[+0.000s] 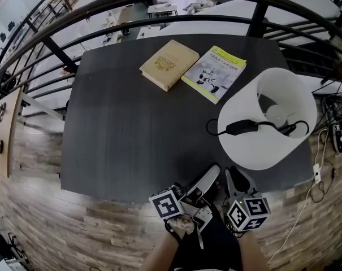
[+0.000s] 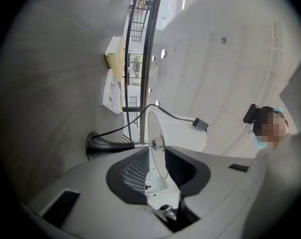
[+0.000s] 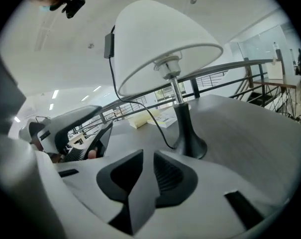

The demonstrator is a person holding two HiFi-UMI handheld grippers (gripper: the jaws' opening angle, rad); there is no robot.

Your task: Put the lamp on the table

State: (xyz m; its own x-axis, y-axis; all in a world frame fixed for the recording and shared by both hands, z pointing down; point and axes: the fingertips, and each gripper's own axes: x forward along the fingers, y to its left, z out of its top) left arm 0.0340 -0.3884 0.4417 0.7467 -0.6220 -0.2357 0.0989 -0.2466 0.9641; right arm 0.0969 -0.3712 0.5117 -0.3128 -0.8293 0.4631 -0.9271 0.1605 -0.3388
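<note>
Left gripper and right gripper of mine, jaws narrowly apart and empty, near upright lamp on table

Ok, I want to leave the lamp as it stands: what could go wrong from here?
The lamp stands close to the table's right edge, so a bump could topple it off. Its cord lies looped over the shade; a snag could pull the lamp over.
</note>
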